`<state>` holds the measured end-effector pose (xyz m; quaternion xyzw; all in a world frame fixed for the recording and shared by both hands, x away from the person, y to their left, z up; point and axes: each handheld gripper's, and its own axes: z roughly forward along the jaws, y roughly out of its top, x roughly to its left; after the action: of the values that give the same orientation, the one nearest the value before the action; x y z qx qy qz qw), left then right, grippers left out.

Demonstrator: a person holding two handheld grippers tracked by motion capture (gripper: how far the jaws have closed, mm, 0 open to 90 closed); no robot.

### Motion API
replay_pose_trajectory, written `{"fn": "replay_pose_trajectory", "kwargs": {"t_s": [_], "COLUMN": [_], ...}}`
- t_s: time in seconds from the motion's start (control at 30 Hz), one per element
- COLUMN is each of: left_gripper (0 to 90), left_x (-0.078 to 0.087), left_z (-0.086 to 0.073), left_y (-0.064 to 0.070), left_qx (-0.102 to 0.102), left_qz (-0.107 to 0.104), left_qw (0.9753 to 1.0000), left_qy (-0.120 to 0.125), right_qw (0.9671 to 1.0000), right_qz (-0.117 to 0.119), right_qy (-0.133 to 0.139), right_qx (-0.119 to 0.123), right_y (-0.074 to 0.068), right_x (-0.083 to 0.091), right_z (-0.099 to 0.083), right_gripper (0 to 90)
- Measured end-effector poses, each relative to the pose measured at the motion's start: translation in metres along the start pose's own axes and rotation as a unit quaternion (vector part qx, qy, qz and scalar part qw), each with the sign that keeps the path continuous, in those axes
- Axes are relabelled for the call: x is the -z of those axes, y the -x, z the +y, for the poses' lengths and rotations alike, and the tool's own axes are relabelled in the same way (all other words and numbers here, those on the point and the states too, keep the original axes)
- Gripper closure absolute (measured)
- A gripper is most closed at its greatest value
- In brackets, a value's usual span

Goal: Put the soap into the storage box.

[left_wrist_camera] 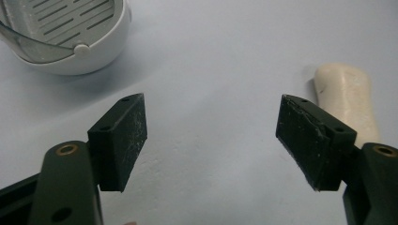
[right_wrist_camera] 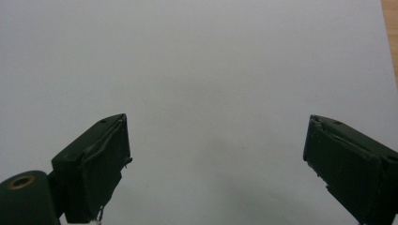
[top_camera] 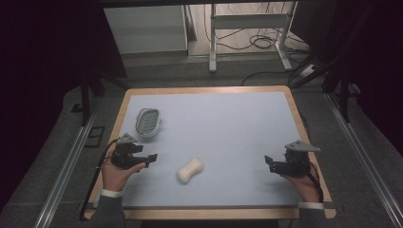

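A cream, waisted bar of soap (top_camera: 190, 170) lies on the pale blue mat, near the front and slightly left of centre. A white soap dish (top_camera: 148, 122) with a slotted grey insert sits at the mat's left, farther back. My left gripper (top_camera: 151, 158) hovers between them at the left, open, nothing between its jaws. In the left gripper view the soap (left_wrist_camera: 346, 101) lies just beyond the right jaw and the soap dish (left_wrist_camera: 70, 35) sits at the upper left. My right gripper (top_camera: 268, 162) is held low at the right side, open and empty (right_wrist_camera: 216, 150), over bare mat.
The pale blue mat (top_camera: 223, 123) covers a wooden table (top_camera: 209, 89) whose rim shows all around. Beyond the table stand a white cabinet (top_camera: 145, 28) and a metal desk frame (top_camera: 249, 21) with cables on the floor. Dark curtains flank both sides.
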<state>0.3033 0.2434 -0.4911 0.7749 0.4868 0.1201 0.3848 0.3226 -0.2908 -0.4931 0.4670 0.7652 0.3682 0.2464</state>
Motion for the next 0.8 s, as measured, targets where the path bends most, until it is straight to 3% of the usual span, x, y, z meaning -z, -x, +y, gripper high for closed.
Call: {"fn": "replay_pose_trajectory", "kwargs": {"t_s": [0.3, 0.4, 0.47, 0.8], "left_gripper": [25.9, 28.2, 27.9, 27.7], "left_x": [0.0, 0.0, 0.001, 0.001], "left_z": [-0.002, -0.002, -0.002, -0.003], "left_y": [0.001, 0.001, 0.002, 0.003], "left_qx": [-0.004, -0.002, -0.003, -0.002], "left_qz": [0.006, -0.006, 0.0, 0.016], "left_qw": [1.0, 0.9999, 0.9999, 0.9997], "left_qy": [-0.006, -0.01, -0.011, -0.021], "right_qw": [1.0, 0.9999, 0.9997, 0.9997], "right_qz": [-0.007, -0.005, 0.002, -0.008], "right_qy": [-0.002, 0.003, 0.004, -0.01], "right_qx": [-0.006, -0.014, -0.023, -0.022], "right_y": [0.008, 0.007, 0.007, 0.017], "right_x": [0.006, 0.008, 0.008, 0.005], "right_z": [-0.003, -0.002, -0.001, -0.006], "right_gripper": [7.4, 7.4, 7.4, 7.5]}}
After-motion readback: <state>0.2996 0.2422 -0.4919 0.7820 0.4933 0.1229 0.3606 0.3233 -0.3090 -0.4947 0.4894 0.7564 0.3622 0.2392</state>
